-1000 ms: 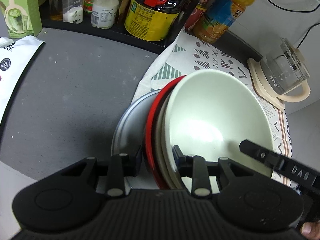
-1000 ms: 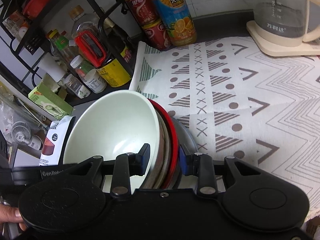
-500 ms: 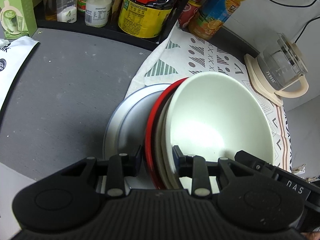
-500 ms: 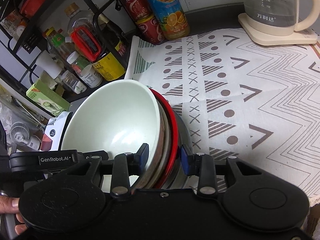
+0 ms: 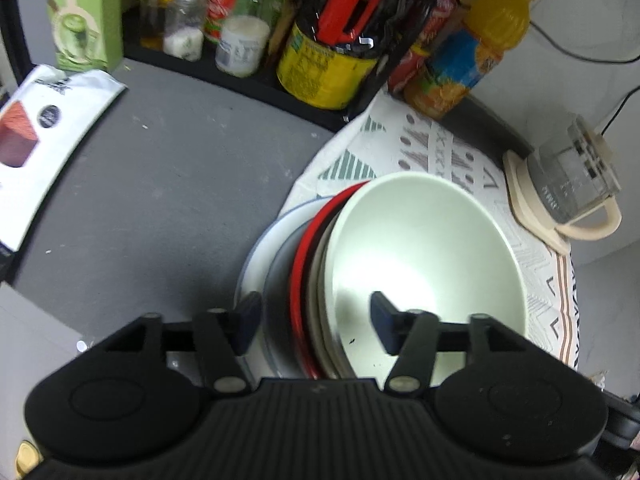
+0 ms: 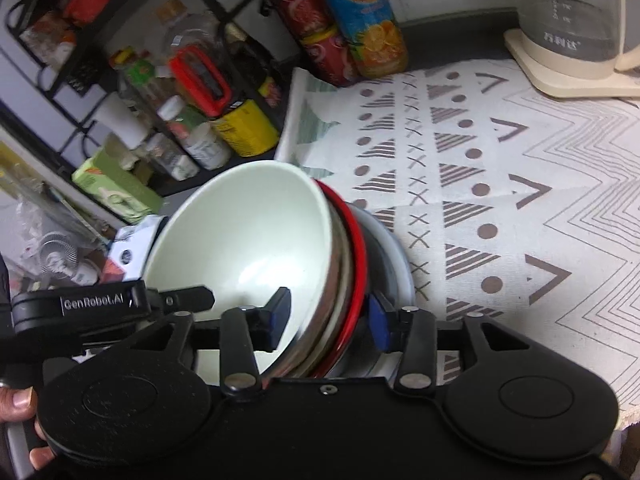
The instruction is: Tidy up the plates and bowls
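A stack of dishes sits at the edge of the patterned cloth (image 6: 520, 200). A pale green bowl (image 5: 424, 248) (image 6: 248, 240) is on top, then a beige bowl (image 5: 320, 280), a red plate (image 5: 304, 264) (image 6: 358, 248) and a grey plate (image 5: 256, 256) (image 6: 394, 264). My left gripper (image 5: 315, 326) straddles the stack's near rim. Its jaws are opening, and both pads stand off the dishes. From the opposite side my right gripper (image 6: 329, 319) straddles the rim with one finger inside the green bowl. Its jaws are opening too, and the pads look just clear of the stack.
A black rack with bottles and jars (image 5: 320, 40) (image 6: 192, 112) lines the back. An orange juice bottle (image 5: 460, 68) (image 6: 368, 28) and a glass kettle on a cream base (image 5: 568, 188) (image 6: 572, 32) stand on the far side. A white packet (image 5: 44, 136) lies at the left. A person's hand (image 6: 16, 400) holds the left gripper's handle.
Both grippers held the stack's rim before. The left jaws have now spread wide and let go. The right jaws have widened a little.
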Available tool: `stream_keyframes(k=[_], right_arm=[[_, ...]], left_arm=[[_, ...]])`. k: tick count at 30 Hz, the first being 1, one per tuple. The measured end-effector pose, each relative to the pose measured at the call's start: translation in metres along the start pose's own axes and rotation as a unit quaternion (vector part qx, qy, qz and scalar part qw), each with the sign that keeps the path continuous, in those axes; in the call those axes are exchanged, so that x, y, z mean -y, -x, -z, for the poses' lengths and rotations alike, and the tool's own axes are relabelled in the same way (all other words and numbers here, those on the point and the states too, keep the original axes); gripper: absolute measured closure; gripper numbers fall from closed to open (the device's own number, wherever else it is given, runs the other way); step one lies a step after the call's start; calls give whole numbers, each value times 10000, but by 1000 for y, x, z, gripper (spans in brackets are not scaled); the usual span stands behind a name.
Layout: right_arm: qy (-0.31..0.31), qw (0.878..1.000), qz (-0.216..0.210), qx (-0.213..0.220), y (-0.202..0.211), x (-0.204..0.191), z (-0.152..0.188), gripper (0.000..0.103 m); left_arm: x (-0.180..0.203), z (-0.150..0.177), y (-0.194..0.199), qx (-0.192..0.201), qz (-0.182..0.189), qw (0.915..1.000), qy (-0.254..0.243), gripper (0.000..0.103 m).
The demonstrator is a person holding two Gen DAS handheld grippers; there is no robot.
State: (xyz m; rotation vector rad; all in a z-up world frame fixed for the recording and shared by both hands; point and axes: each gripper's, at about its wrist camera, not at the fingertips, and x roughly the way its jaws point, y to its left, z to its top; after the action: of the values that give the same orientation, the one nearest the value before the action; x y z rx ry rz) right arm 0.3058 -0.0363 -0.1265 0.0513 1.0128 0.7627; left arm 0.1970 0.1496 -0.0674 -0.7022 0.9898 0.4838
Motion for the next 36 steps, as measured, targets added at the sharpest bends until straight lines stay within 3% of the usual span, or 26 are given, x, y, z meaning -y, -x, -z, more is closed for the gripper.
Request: stream_keyframes(k=[3, 8, 11, 19, 28, 36], right_arm=[[113, 9998, -149, 108, 14, 0, 7, 50], [318, 9984, -188, 423, 41, 5, 20, 32], [424, 9969, -250, 614, 55, 11, 27, 26], [384, 9946, -72, 964, 93, 16, 41, 20], [179, 9894, 512, 1347, 124, 6, 61, 13], [-318, 9771, 1134, 1773, 147, -19, 99, 8]], left_arm=[[1, 11, 17, 203, -85, 9997, 55, 29], [4, 36, 42, 394, -292, 9988, 88, 27], [6, 49, 57, 532, -339, 9980, 79, 23], [19, 69, 86, 727, -320, 9965, -247, 22], [25, 68, 102, 879, 120, 9921, -888, 22], [9, 65, 122, 905, 529, 9817, -1589, 18]])
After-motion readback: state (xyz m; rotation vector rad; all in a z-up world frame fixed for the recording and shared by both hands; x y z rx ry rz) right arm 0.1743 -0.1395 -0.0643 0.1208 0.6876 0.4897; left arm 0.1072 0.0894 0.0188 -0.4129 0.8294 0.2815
